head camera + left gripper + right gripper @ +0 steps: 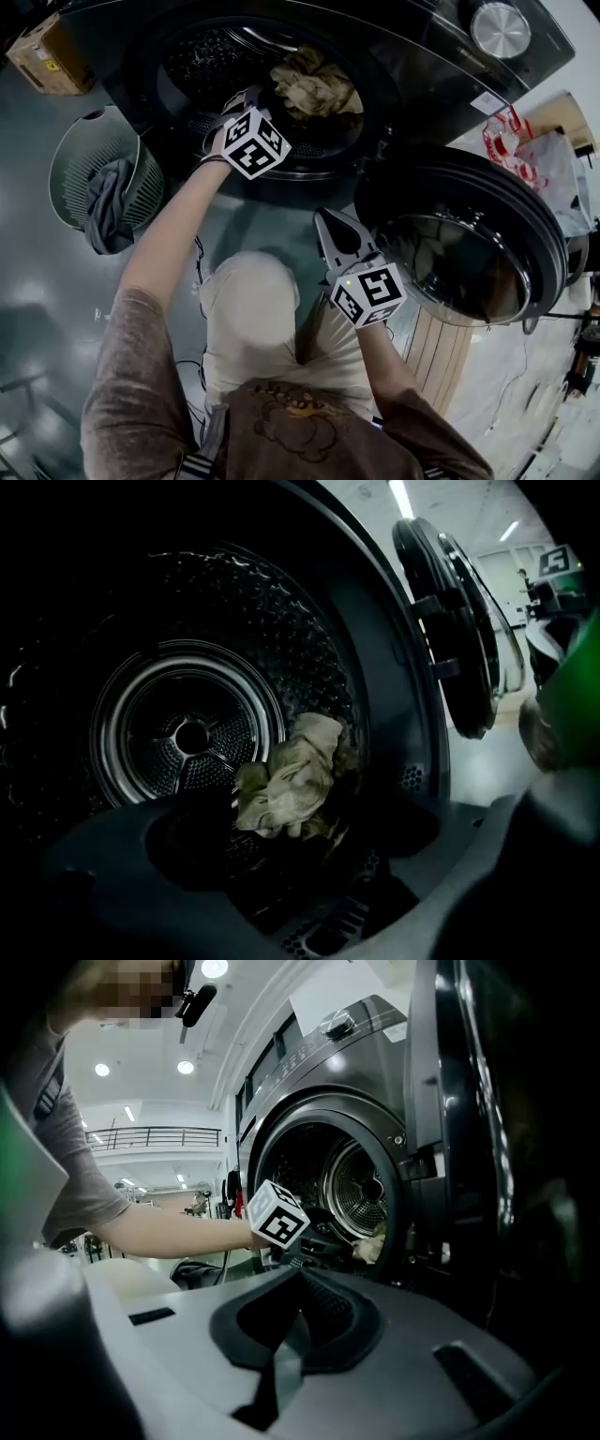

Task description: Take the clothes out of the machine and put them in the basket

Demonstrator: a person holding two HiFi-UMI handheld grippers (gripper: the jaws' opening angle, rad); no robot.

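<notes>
A crumpled beige garment (314, 86) lies at the front right of the dark washer drum (202, 56). My left gripper (236, 108), under its marker cube, reaches into the drum mouth just left of that garment. In the left gripper view the beige garment (291, 780) sits a little ahead of the left gripper (309, 860), whose jaws stand open with nothing between them. My right gripper (328, 220) hangs outside the machine, in front of the open door, shut and empty. The right gripper view shows the right gripper (300, 1283), the left cube (278, 1215) and the garment (370, 1246).
A pale mesh basket (84, 150) stands on the floor left of the machine, with a dark grey garment (108, 211) draped over its rim. The round door (469, 253) swings open to the right. A cardboard box (47, 56) sits at far left.
</notes>
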